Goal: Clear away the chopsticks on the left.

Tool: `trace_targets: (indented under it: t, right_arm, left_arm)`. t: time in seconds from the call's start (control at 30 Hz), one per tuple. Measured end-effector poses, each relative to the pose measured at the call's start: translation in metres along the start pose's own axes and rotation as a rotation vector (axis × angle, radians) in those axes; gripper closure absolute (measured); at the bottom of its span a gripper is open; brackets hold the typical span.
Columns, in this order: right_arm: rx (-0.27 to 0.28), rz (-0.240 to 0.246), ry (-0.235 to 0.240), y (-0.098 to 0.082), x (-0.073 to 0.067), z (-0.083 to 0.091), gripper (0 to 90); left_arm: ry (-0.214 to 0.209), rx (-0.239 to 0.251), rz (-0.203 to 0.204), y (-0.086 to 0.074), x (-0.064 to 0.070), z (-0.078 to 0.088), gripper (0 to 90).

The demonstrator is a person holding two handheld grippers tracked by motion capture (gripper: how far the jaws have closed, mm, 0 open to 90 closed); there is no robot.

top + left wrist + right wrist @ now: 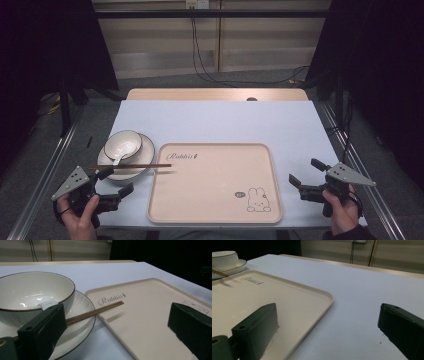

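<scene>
While the left tool (pixel 116 183) is hovering with its jaws spread wide and holding nothing, it is sitting just in front of the plate (pixel 145 150), with one jaw near the handle end of the chopsticks (pixel 131 166). Those chopsticks are lying across the plate's near rim, their tips reaching over the left edge of the tray (pixel 215 210). The bowl (pixel 123 144) is standing on the plate with a white spoon (pixel 117 159) leaning inside it, all on the bench (pixel 215 120) left of the tray.

To do the reach well, I judge the left tool should be coming in level with the sticks, straddling both together near the middle, and closing gently so neither rolls off the rim or knocks the bowl.

Over at the far side, the right tool (pixel 306 181) is also gaping wide and gripping nothing, hanging just beyond the tray's right edge, one jaw above the tray corner and the other over bare bench
</scene>
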State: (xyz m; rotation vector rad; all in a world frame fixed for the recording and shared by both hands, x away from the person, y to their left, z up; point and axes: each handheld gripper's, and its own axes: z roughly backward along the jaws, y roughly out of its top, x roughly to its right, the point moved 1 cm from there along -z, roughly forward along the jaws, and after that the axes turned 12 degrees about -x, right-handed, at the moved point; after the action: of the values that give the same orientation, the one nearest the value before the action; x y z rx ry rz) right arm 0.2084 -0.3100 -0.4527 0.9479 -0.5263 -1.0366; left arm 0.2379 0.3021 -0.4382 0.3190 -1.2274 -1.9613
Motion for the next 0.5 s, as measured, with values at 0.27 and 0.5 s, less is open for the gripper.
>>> trace_targets:
  t: [0.27, 0.5]
  right_arm:
    - [0.009, 0.012, 0.004, 0.0007, -0.0014, -0.0002, 2.0]
    - [0.003, 0.007, 0.004, 0.0006, -0.0014, -0.0009, 2.0]
  left_arm:
    - [-0.019, 0.001, -0.003, -0.0004, 0.0005, 0.0013, 1.6]
    - [-0.104, -0.022, -0.041, -0.0012, 0.0001, 0.0034, 1.6]
